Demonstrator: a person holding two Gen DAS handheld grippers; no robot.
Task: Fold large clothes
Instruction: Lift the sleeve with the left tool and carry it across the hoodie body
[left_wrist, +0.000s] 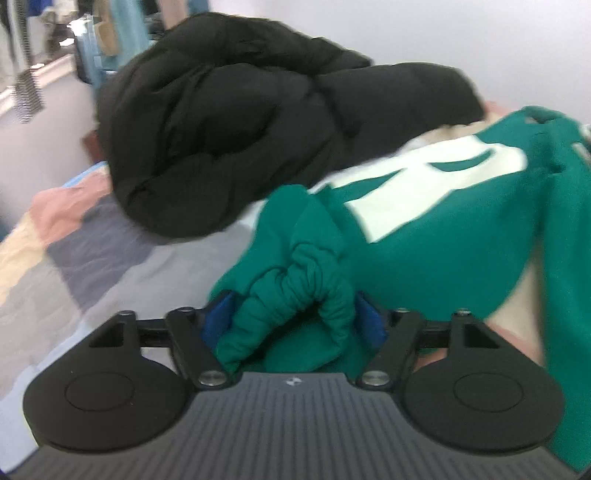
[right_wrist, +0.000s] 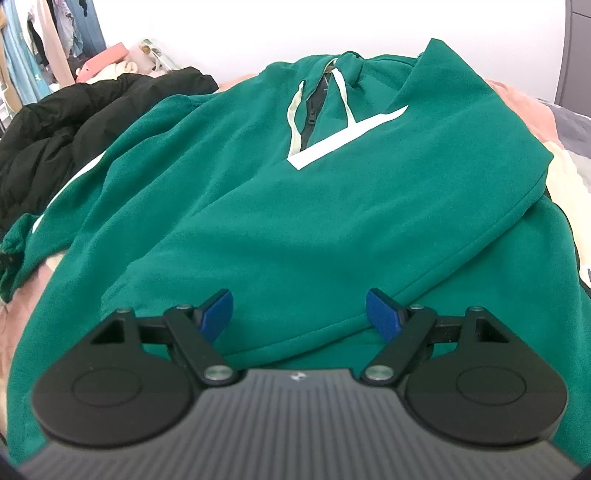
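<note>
One white letter "R" (left_wrist: 417, 181) on green hoodie (right_wrist: 295, 206)

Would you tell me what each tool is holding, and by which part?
The left tool grips the green fleece hoodie by its gathered sleeve cuff; the right tool is open, holding nothing.

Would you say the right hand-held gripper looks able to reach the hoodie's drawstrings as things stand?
Probably yes. The right hand-held gripper is open and holds nothing, and the drawstrings lie exposed on top of the green hoodie straight ahead, with nothing lying over them.
</note>
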